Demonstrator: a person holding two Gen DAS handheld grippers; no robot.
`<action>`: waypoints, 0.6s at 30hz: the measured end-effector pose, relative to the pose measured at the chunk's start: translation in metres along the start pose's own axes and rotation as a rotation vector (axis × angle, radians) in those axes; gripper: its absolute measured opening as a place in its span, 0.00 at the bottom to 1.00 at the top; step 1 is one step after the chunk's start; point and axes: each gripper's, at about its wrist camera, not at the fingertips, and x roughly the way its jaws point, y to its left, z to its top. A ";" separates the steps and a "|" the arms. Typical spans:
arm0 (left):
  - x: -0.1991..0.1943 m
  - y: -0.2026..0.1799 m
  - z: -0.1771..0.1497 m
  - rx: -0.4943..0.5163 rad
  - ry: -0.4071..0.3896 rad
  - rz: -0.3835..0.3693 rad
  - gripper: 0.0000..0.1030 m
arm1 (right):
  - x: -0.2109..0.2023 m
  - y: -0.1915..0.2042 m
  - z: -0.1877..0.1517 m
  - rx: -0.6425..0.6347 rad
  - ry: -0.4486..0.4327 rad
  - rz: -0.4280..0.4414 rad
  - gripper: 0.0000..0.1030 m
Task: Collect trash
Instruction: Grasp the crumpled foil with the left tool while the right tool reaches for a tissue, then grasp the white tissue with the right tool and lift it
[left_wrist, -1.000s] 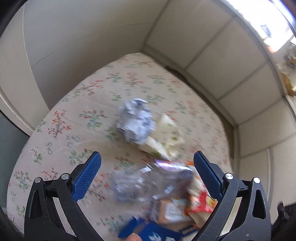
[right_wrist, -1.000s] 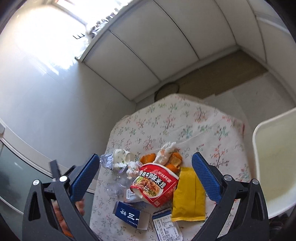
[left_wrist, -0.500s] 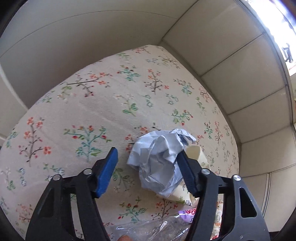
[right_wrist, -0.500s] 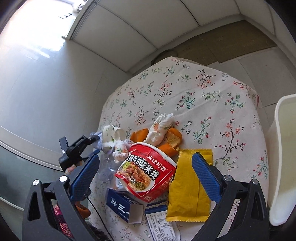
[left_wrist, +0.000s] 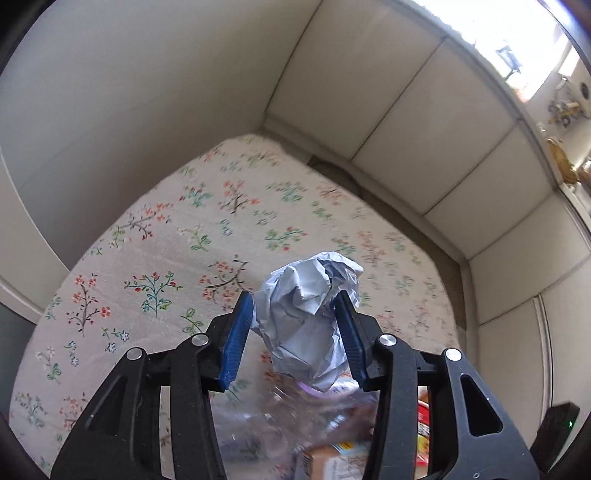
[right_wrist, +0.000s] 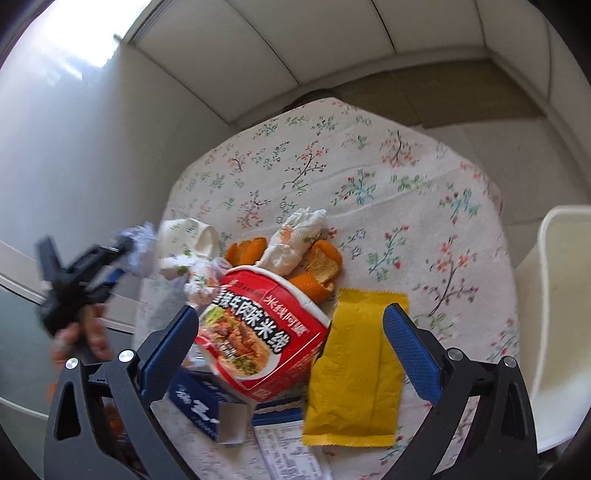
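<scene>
Left hand-held gripper (left_wrist: 293, 332) clamps crumpled paper (left_wrist: 308, 317) (right spread wide).

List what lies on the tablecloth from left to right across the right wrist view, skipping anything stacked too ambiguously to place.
Left gripper with crumpled paper ball → paper cup → red noodle bowl → yellow packet → white bin off the table's right edge.
</scene>
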 end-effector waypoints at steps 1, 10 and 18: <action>-0.012 -0.005 -0.002 0.011 -0.022 -0.010 0.43 | 0.001 0.005 0.002 -0.017 0.000 -0.010 0.94; -0.097 -0.016 -0.011 0.043 -0.152 -0.100 0.43 | 0.057 0.097 0.030 -0.236 0.169 -0.018 0.73; -0.099 -0.007 -0.005 0.025 -0.126 -0.123 0.43 | 0.088 0.129 0.024 -0.310 0.204 -0.108 0.63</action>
